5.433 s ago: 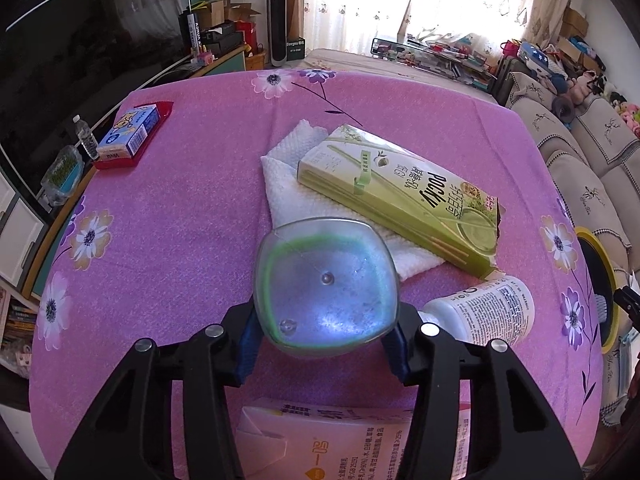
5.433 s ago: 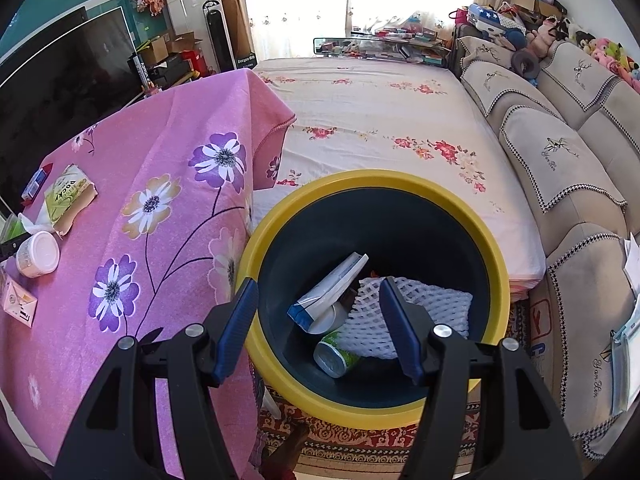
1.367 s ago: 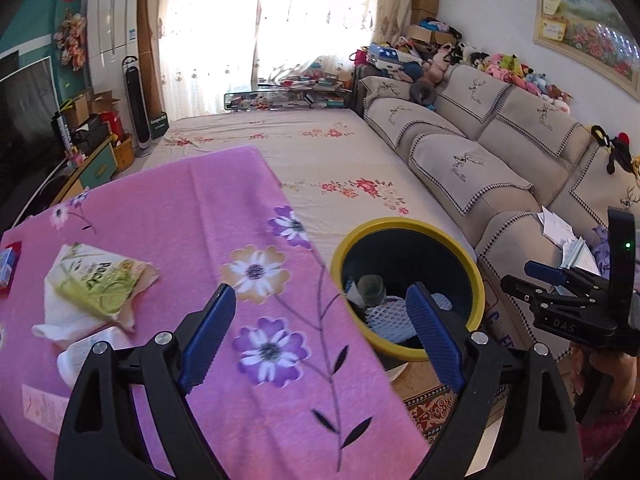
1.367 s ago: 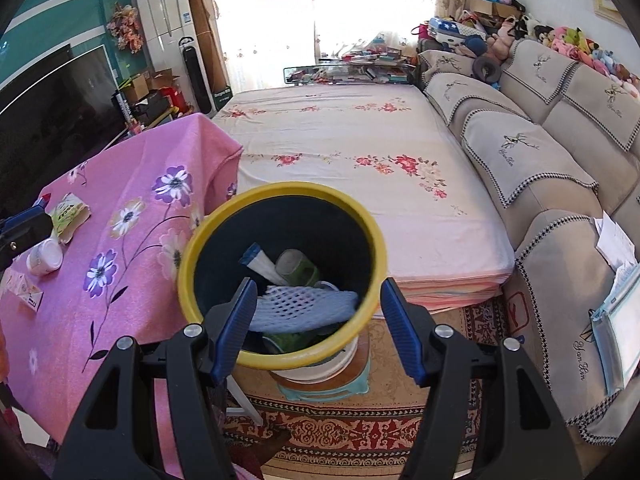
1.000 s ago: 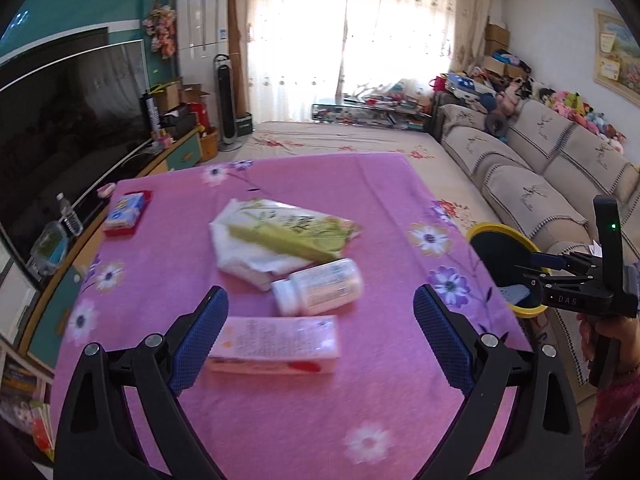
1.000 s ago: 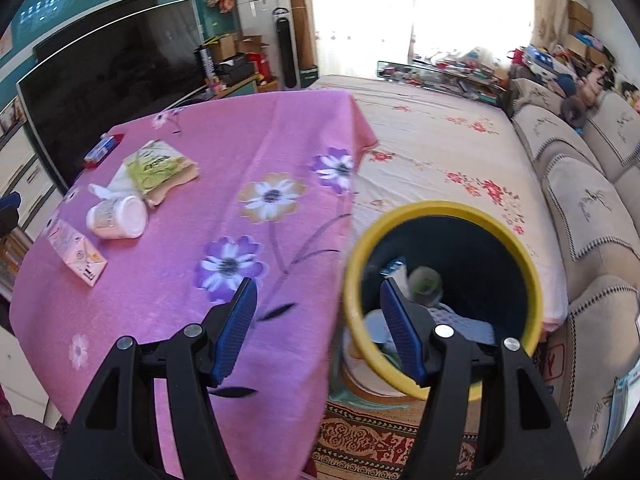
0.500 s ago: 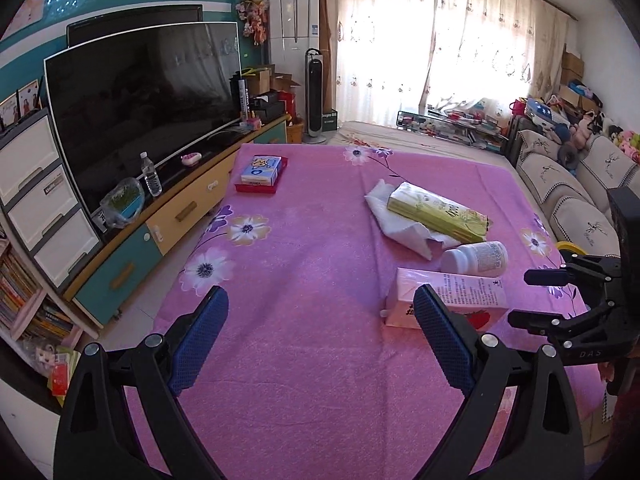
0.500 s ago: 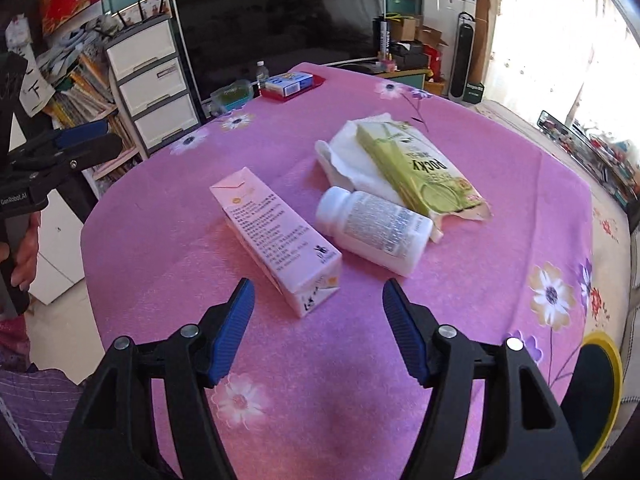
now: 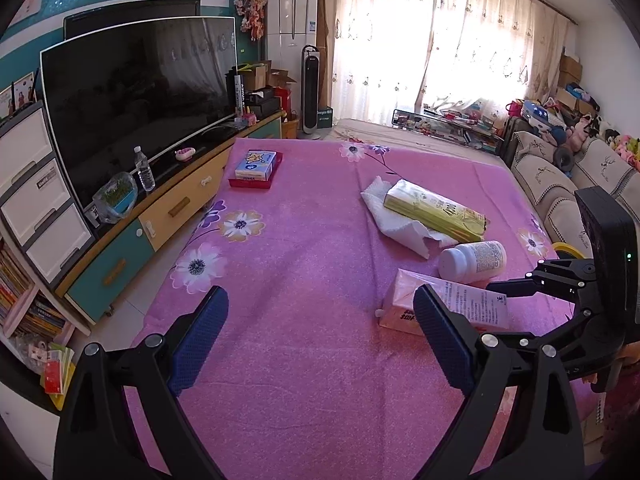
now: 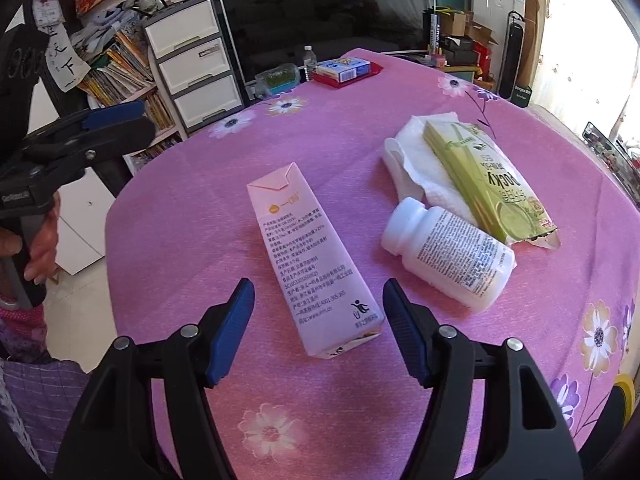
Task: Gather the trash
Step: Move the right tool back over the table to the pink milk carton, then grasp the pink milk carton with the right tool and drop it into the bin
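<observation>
Between right hand-held gripper (image 10: 318,316) blue pads: pink carton (image 10: 310,264) near end

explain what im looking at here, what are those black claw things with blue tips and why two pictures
The claws are hand-held grippers: a person carries one in each hand, each with a camera looking along its two fingers. One picture is from the left gripper, the other from the right gripper. Both are open and hold nothing. On the pink flowered tablecloth lie a pink carton, a white bottle on its side, and a green snack box resting on a white paper towel. The right gripper is lined up with the carton's near end.
</observation>
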A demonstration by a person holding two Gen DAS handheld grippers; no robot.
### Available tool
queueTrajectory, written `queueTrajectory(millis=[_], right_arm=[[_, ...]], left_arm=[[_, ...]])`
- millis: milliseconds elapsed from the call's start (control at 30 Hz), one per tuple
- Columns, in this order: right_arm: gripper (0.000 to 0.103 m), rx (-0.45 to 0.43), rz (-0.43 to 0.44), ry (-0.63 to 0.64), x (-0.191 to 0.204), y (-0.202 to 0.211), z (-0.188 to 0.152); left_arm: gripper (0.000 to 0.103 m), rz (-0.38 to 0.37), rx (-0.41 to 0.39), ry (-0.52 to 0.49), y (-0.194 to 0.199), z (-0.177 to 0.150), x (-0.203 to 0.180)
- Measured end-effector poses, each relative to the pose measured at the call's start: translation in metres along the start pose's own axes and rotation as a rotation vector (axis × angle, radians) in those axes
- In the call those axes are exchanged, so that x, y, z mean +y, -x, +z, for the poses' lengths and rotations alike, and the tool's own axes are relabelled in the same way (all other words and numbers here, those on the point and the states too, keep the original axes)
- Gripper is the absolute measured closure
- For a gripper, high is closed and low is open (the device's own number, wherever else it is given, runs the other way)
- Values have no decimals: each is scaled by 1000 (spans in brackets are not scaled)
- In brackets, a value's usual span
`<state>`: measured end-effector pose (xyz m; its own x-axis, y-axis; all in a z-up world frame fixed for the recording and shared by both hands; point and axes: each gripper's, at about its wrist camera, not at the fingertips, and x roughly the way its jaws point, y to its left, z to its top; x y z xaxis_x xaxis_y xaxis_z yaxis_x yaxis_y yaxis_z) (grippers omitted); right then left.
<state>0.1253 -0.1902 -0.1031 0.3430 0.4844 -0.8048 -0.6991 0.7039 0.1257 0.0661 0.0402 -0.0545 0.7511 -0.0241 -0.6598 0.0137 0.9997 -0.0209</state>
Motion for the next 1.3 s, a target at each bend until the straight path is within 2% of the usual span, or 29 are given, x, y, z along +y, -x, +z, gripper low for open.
queueTrajectory(millis=[133, 167, 233, 433, 567, 633, 733, 867, 967, 1100, 1300], right_arm=[[42, 33, -1, 23, 4, -18, 5], [52, 40, -9, 27, 4, -21, 4], [65, 55, -2, 14, 4, -26, 3], [66, -14, 5, -21, 6, 2, -10], [66, -88, -45, -80, -6, 43, -27], [66, -133, -93, -144, -25, 69, -41], [66, -176, -223, -275, -72, 103, -65], [66, -165, -433, -484, -146, 135, -115], [66, -117, -562, -611, -194, 146, -154], [66, -54, -651, -717, -239, 147, -194], [64, -4, -687, -793, -275, 132, -222]], left_arm=[[11, 4, 5, 6, -2, -2, 1], [11, 6, 7, 5, -3, -3, 1], [11, 7, 10, 5, -3, -4, 1], [11, 6, 10, 6, -5, -4, 0], [11, -13, 17, -8, -9, -4, -9], [11, -30, 28, -21, -14, -3, -17], [11, -62, 42, -45, -21, -4, -33], [11, -88, 50, -82, -30, -3, -57], [11, -107, 53, -103, -35, -1, -71], [11, -120, 60, -128, -40, 1, -86], [11, -125, 73, -146, -47, 2, -97]])
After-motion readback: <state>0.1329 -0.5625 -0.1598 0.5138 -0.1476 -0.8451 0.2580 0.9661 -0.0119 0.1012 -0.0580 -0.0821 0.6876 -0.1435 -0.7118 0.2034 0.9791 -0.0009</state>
